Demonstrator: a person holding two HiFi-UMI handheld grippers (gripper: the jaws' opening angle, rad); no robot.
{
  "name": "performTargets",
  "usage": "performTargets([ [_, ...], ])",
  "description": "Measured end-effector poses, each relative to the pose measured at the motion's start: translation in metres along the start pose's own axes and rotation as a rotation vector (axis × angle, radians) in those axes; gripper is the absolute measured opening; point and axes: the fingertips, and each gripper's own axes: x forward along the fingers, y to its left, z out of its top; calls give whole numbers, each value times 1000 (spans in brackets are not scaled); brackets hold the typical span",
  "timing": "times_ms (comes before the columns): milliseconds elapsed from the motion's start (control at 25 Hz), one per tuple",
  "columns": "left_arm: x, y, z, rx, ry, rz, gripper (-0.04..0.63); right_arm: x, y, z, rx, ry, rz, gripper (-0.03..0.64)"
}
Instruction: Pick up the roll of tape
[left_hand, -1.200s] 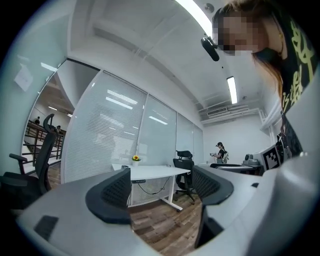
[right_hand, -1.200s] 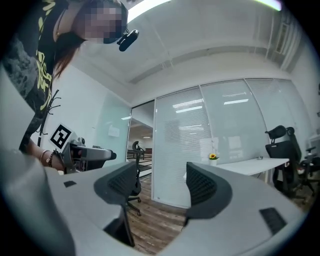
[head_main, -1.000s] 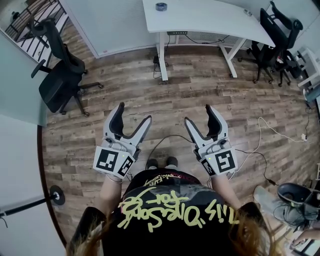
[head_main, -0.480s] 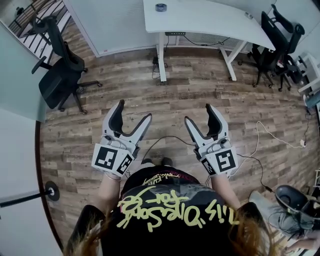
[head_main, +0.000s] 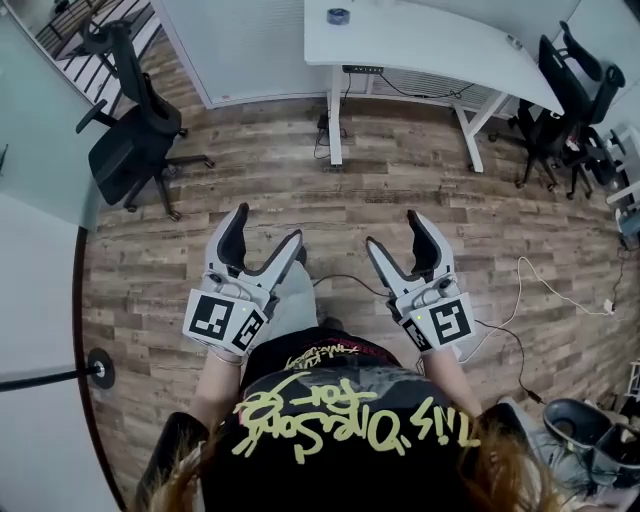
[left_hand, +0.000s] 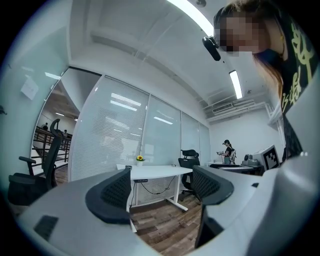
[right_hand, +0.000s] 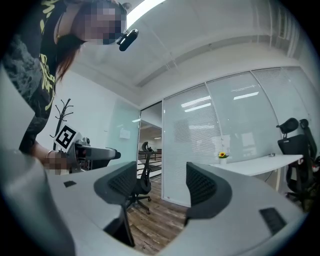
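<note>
The roll of tape, a small dark blue-grey ring, lies near the left end of the white desk at the top of the head view, far ahead of both grippers. My left gripper and right gripper are held level at waist height over the wooden floor, both open with nothing between the jaws. In the left gripper view the left gripper points at the white desk; the tape is not visible there. The right gripper faces glass partitions.
A black office chair stands left, and black chairs stand to the right of the desk. Cables trail over the floor at right. A glass partition wall runs behind the desk. Another person stands far off.
The person has stepped forward: the desk and tape sit slightly lower and to the right in the head view. Both grippers stay open in the same pose.
</note>
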Motion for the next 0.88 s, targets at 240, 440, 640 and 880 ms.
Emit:
performTargets([
  [240,19,5,-4,-17,-2,-20,382,16,-6,-3,3,12,14,295],
  [440,46,20,1,-19,-10,-45,382,38,-23,-5,0,14,-9,295],
  [640,82,55,-4,-23,7,-69,379,79,-43,-17,16,32,-31,295],
  [880,137,105,7,-5,3,-115,374,145,-69,-15,-1,22,-62,295],
])
